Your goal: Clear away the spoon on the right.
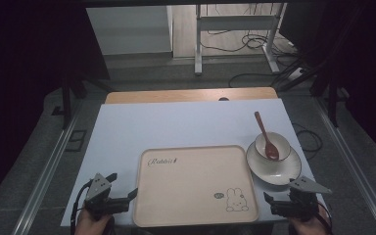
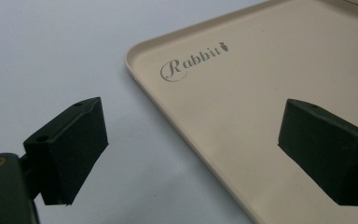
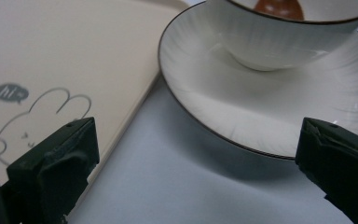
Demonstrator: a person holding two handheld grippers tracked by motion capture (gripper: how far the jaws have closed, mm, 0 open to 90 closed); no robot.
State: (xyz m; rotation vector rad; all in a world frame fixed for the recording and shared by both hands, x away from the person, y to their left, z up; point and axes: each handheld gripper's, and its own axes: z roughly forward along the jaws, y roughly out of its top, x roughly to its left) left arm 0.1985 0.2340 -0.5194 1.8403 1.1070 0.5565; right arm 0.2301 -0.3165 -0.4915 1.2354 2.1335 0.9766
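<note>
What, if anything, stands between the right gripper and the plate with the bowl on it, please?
Nothing visible does. The right gripper sits open just short of the plate, with bare table between its jaws and the plate's near rim. The tray lies off to the side, clear of that path.

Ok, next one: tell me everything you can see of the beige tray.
The tray is a beige rounded rectangle with a low raised rim, plastic by its look, lying flat on the white table near the front edge. "Rabbit" is printed at its far left corner, a line-drawn rabbit with a small "hi" bubble at its near right. Nothing lies on it. The plate sits close beside its right edge; contact can't be told.
</note>
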